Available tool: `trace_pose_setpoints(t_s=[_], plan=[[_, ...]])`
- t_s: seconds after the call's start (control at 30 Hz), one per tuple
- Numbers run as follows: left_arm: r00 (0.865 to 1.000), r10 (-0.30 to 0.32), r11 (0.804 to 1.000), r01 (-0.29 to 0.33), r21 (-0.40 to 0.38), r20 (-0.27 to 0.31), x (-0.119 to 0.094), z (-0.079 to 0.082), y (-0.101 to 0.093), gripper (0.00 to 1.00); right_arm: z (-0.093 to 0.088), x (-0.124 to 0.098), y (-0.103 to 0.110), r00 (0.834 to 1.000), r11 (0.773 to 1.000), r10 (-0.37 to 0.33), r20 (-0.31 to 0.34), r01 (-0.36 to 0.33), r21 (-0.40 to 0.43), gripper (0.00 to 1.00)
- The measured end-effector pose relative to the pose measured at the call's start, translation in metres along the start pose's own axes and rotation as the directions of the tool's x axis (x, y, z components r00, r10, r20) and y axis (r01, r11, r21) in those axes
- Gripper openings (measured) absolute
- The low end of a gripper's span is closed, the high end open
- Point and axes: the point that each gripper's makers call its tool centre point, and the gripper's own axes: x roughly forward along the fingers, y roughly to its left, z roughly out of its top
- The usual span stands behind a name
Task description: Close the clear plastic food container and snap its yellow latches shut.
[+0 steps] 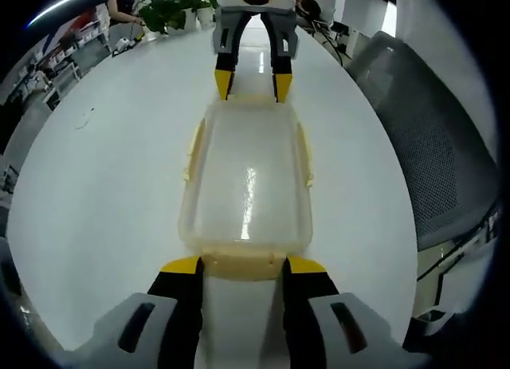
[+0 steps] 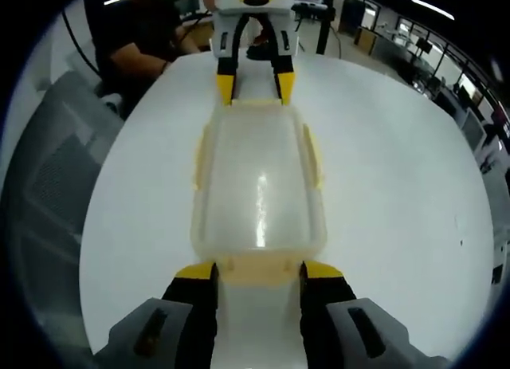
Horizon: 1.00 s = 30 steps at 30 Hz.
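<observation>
The clear plastic food container lies lengthwise on the white table with its lid on. Pale yellow side latches run along both long edges. My left gripper is open at the container's near end, its yellow-tipped jaws spread either side of the end latch. My right gripper is open at the far end, tips down at that end's latch. From the right gripper view the container shows the same way: my right gripper straddles the near end latch and my left gripper stands opposite.
A grey mesh chair stands at the table's edge. A potted plant sits at the table's far end. A person in dark clothes sits at the table beyond the left gripper. Bare white tabletop surrounds the container.
</observation>
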Motion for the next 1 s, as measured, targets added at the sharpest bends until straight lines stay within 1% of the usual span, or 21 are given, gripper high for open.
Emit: trace_pose_setpoints(t_s=[0.1,0.2,0.37,0.83,1.0], plan=[[1.000,0.001,1.000,-0.001,-0.019,0.000,0.000,0.002,-0.002,0.38,-0.001,-0.001,-0.001,1.000,1.000,-0.004,-0.007,0.004,-0.010,0.39],[1.000,0.000,1.000,0.000,-0.016,-0.007,0.000,0.003,-0.004,0.38,-0.002,-0.003,0.002,1.000,1.000,0.003,-0.009,-0.003,-0.008,0.39],[1.000,0.013,1.000,-0.013,-0.014,-0.006,-0.004,0.008,-0.004,0.38,-0.002,-0.010,0.000,1.000,1.000,-0.007,-0.004,0.007,-0.016,0.39],[0.999,0.034,0.999,-0.034,0.004,-0.001,-0.019,0.032,0.002,0.38,-0.005,-0.033,-0.006,1.000,1.000,-0.028,0.011,0.028,-0.009,0.39],[0.999,0.035,0.999,-0.035,0.005,0.002,-0.023,0.040,0.000,0.38,-0.006,-0.045,-0.004,0.999,0.999,-0.031,0.011,0.032,-0.013,0.39]])
